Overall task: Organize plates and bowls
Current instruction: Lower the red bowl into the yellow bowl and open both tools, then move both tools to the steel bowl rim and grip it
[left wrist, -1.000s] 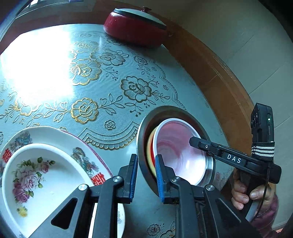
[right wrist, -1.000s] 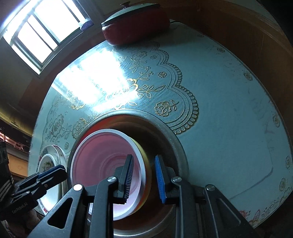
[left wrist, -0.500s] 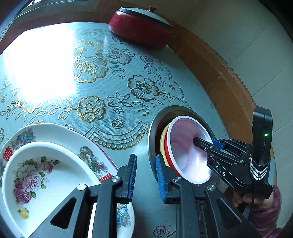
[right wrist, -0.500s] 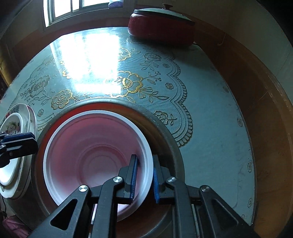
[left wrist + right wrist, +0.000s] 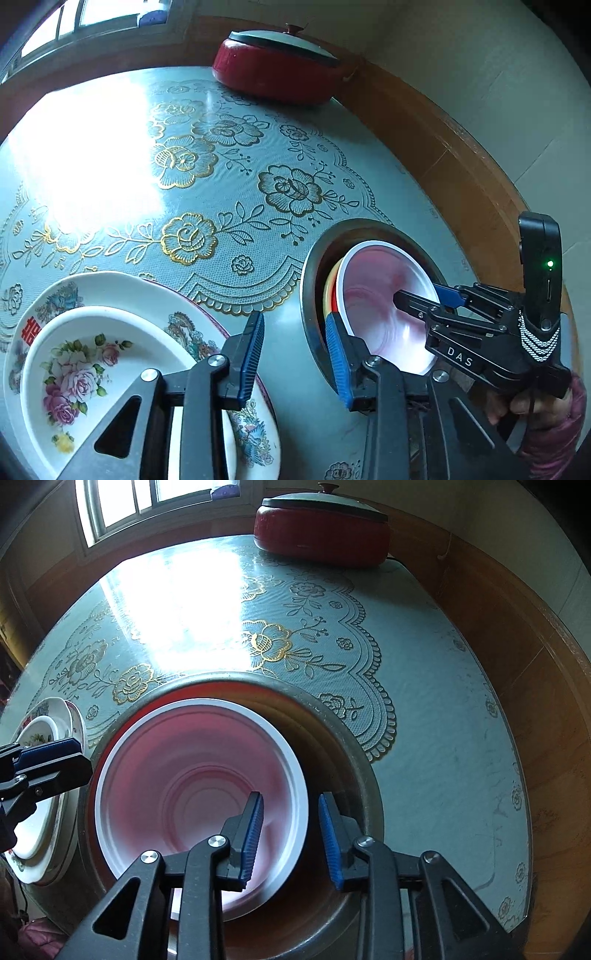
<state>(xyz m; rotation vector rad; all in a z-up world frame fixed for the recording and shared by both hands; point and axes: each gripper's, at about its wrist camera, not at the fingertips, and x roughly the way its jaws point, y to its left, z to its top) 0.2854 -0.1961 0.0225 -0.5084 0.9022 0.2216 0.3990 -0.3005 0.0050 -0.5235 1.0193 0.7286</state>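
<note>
Looking along the right gripper (image 5: 290, 834), we see its jaws opening astride the white bowl's (image 5: 199, 775) rim, pads clear, the bowl nested in the metal basin (image 5: 354, 760). Only the left view shows yellow and red bowls (image 5: 330, 291) beneath it, and our left gripper (image 5: 295, 360) opening, empty, between basin and plates (image 5: 122, 295).

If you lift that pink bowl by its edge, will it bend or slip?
Probably a bit of both. The pink bowl looks thin-walled and glossy like plastic, so its rim may flex and feel slippery. It sits nested in other bowls inside the metal basin, so it could stick or drag them. It's likely light.
</note>
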